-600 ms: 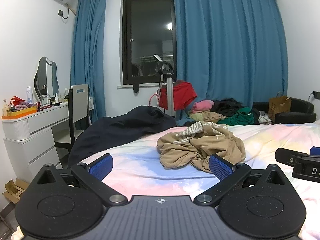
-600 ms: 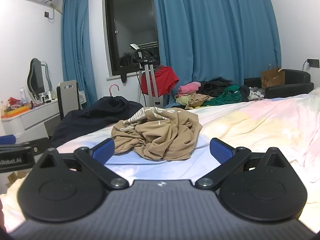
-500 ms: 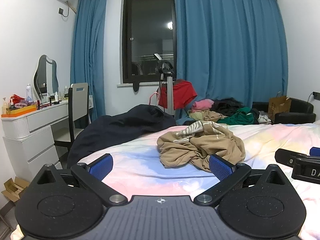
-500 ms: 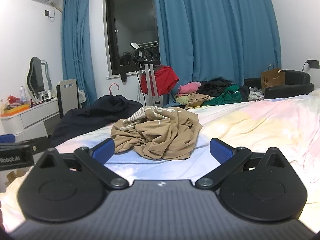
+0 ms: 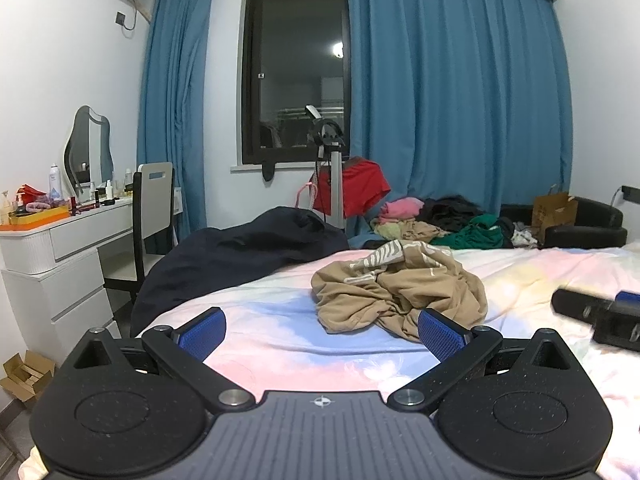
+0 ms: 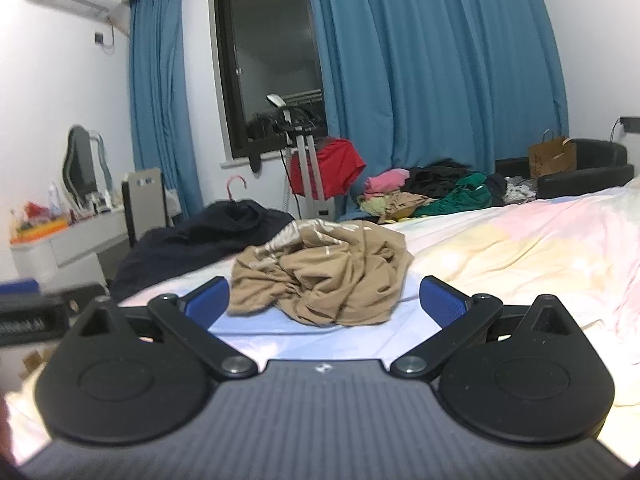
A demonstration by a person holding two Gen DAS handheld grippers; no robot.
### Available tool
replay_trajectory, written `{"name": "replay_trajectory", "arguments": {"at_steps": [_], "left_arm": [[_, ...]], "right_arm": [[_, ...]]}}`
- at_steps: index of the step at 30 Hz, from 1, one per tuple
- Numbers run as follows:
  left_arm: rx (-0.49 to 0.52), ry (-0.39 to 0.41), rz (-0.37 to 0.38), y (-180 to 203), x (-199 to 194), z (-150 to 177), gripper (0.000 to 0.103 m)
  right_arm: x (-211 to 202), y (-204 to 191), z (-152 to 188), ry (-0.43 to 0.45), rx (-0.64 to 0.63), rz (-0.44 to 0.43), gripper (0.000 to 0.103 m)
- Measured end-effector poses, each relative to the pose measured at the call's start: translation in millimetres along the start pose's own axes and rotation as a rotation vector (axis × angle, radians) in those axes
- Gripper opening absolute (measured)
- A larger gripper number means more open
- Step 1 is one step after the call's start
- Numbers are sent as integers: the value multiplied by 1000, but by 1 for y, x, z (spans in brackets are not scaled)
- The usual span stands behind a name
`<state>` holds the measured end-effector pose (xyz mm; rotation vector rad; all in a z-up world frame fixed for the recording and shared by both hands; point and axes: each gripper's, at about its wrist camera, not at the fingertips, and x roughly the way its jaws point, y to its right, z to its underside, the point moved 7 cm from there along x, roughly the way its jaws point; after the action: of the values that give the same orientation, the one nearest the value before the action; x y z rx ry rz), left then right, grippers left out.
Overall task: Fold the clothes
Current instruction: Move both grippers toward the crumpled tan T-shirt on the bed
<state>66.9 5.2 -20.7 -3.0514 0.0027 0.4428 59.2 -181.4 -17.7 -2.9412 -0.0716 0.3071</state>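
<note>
Blue curtains flank a dark window behind the pastel-sheeted bed. On that bed lies the crumpled tan garment, white lettering on it unreadable. Left gripper and right gripper both hover before it, fingers wide, empty.

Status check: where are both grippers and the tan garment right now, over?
Left gripper and right gripper: jaws open, empty. Tan garment crumpled on the bed, untouched, unfolded. Nothing between grippers and garment; dark blanket lies beyond it.
</note>
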Motion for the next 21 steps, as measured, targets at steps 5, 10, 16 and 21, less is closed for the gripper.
{"name": "replay_trajectory", "arguments": {"at_steps": [5, 10, 16, 21], "left_arm": [[1, 8, 5, -1, -1, 1, 103], [-18, 32, 41, -1, -7, 2, 103], [-2, 48, 41, 7, -14, -17, 103], [76, 36, 41, 27, -15, -47, 103]], "right_arm": [[-8, 5, -14, 87, 29, 34, 103], [-20, 5, -31, 197, 21, 69, 103], [-34, 10, -41, 274, 4, -14, 103], [-45, 39, -50, 309, 57, 5, 103]]}}
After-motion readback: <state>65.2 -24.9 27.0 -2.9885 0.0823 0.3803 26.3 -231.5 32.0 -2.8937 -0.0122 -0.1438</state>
